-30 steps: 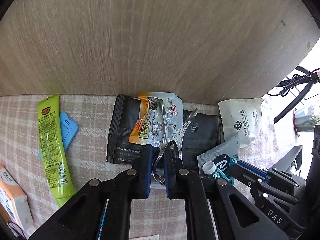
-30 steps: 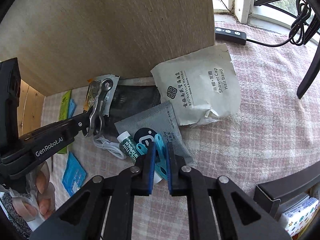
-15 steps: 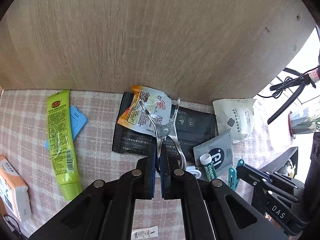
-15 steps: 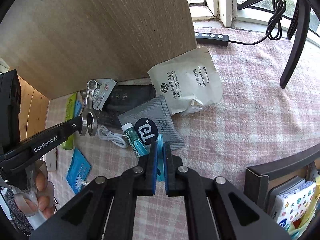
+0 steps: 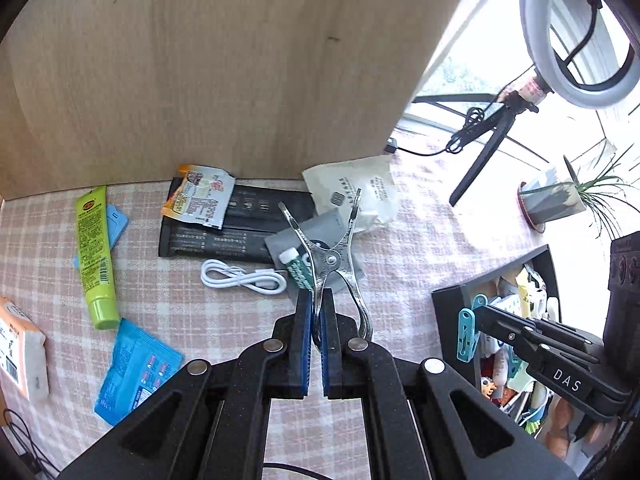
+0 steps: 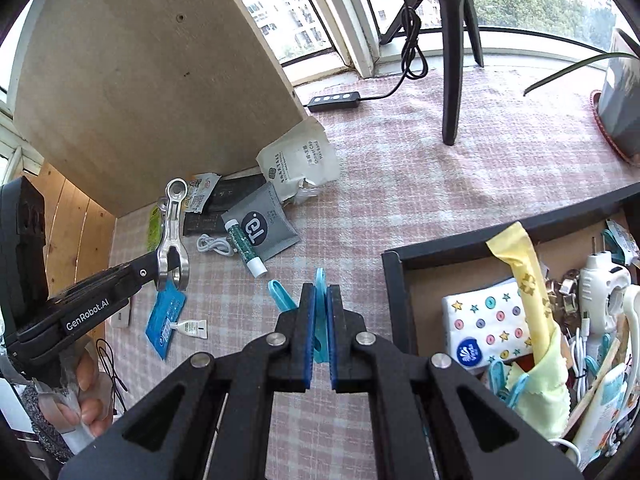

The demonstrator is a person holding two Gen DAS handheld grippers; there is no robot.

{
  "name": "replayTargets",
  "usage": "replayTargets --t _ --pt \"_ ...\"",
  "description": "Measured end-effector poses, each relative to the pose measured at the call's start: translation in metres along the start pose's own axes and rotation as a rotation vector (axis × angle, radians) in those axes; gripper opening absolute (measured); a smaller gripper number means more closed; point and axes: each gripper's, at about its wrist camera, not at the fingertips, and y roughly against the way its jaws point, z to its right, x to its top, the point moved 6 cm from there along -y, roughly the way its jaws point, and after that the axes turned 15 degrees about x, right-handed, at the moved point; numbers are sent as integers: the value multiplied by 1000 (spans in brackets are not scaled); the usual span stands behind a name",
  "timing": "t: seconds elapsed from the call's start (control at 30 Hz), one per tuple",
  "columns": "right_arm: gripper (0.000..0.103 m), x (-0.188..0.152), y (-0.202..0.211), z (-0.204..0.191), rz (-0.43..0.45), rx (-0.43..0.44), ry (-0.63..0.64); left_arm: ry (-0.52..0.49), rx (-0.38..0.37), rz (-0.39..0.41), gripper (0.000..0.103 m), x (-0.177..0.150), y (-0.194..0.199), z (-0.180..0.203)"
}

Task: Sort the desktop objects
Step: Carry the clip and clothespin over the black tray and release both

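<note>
My left gripper (image 5: pixel 316 300) is shut on one handle of a silver metal clip (image 5: pixel 330 256), held up off the checked cloth; the right wrist view shows this clip (image 6: pixel 173 232) in the air at the left. My right gripper (image 6: pixel 319 292) is shut on a teal plastic clothes peg (image 6: pixel 320 280), just left of a black box (image 6: pixel 460 246). In the left wrist view that peg (image 5: pixel 466 334) hangs at the box's rim (image 5: pixel 492 276). The box holds a tissue pack, a yellow cloth, a glue gun and more pegs.
Still on the cloth lie a green tube (image 5: pixel 94 248), a white cable (image 5: pixel 240 280), black packets (image 5: pixel 236 224), a grey sachet (image 6: pixel 260 224), a lip balm (image 6: pixel 242 248), a shower-cap packet (image 6: pixel 300 160) and a blue sachet (image 5: pixel 136 368). A wooden board stands behind; a tripod leg (image 6: pixel 452 80) stands to the right.
Both grippers have risen and swung right with their clips, away from the pile by the board. The black box has come into both views.
</note>
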Motion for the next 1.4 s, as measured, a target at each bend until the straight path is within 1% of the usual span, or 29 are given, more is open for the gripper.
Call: replayTargets --t 0.13,0.2,0.33,0.47,0.67,0.8,1.0,1.1,1.13,1.17,1.2,1.23,1.3,1.4 --pt "6 -7 37 31 48 -32 -38 -65 -41 9 3 -13 16 38" --pt "6 -11 54 47 68 -53 -59 -97 -64 13 3 -22 39 58" --pt "6 -16 86 78 103 -83 -106 -158 -106 12 3 -37 51 101" --pt "6 -22 111 101 132 -107 -136 -213 -146 -2 3 -53 60 142" --pt "6 -33 132 125 155 -140 -165 -282 -187 -20 3 -75 68 192" --pt "6 -39 140 136 163 -150 -181 -330 -198 -26 3 -89 72 218" --pt "6 -44 143 140 162 -163 -185 -377 -198 -35 3 -103 74 239" --pt "8 -44 143 139 158 -173 -173 -386 -192 -34 3 -106 74 242" --pt "10 -44 142 138 153 -175 -171 -384 -192 -38 12 -106 74 243" --pt "10 -44 141 137 150 -175 -166 -383 -188 -50 20 -107 73 242" --pt "10 -44 141 135 149 -177 -162 -379 -191 -57 35 -108 73 242" --pt "10 -44 140 134 147 -179 -156 -372 -199 -49 38 -107 74 241" --pt "10 -44 138 131 144 -177 -150 -365 -183 -34 38 -106 75 237" --pt "10 -44 134 125 137 -173 -137 -353 -184 -39 37 -105 75 231"
